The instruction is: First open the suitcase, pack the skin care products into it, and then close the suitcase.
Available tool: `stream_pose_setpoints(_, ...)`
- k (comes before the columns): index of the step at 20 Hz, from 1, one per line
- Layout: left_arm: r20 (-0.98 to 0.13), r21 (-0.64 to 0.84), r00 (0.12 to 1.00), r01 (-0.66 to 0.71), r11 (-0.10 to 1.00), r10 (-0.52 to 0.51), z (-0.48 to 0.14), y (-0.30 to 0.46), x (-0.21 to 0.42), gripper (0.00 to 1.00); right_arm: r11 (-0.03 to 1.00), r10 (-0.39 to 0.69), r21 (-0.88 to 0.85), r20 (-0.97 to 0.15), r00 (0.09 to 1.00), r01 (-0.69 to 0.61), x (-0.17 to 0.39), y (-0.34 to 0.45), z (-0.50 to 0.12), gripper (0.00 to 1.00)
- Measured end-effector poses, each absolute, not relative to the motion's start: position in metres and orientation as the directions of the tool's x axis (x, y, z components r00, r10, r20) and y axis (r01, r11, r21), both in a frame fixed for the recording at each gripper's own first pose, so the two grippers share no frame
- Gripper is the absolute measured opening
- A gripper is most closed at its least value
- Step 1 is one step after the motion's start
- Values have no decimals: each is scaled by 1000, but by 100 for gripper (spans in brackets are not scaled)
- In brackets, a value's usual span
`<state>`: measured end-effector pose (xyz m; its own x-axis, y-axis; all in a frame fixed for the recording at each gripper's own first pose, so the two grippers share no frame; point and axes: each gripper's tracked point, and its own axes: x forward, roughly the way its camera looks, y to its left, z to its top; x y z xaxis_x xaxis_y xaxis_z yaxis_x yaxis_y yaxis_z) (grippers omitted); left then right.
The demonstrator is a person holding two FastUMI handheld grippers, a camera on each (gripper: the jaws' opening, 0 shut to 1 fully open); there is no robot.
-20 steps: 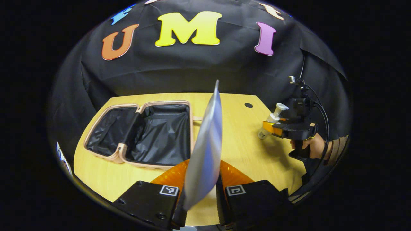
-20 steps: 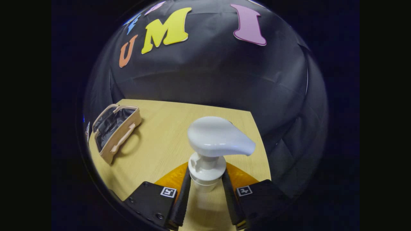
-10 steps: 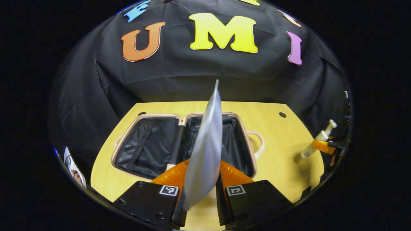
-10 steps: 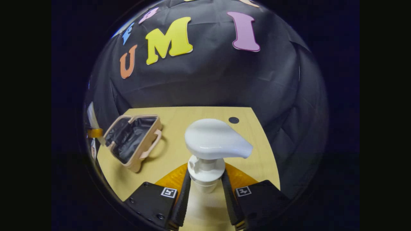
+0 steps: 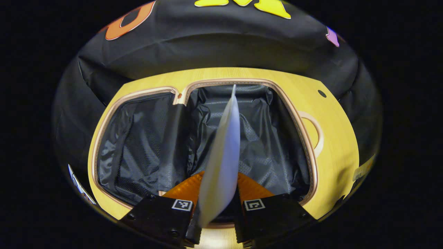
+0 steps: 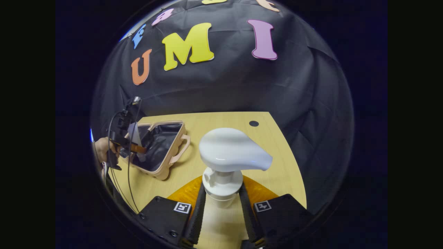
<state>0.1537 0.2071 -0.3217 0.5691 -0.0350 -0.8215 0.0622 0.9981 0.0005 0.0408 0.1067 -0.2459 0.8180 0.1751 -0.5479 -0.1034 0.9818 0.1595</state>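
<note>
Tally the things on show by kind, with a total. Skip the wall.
Suitcase: 1
Skin care products: 2, a flat pouch and a pump bottle
Hand-held grippers: 2, left hand-held gripper and right hand-held gripper
Table: 1
Total: 6

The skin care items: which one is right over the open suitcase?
The flat silvery sachet in the left claw, above the suitcase; the white pump bottle is over bare table.
</note>
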Motion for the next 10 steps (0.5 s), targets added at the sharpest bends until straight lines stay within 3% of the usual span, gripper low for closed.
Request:
stream_pose_setpoints(2, -851, 4, 524, 61, 998, -29, -334, 207, 154, 40, 986, 160, 137, -556, 816, -99, 35, 106, -246, 49)
stream_pose_setpoints(8, -847, 43, 531, 78, 996, -5, -336, 206, 174, 43, 988, 147, 129, -577, 803, -88, 27, 109, -251, 49)
stream_pose_setpoints(10, -846, 32, 534, 68, 997, -9, -339, 206, 184, 40, 987, 157, 130, -580, 799, -99, 27, 114, -249, 49)
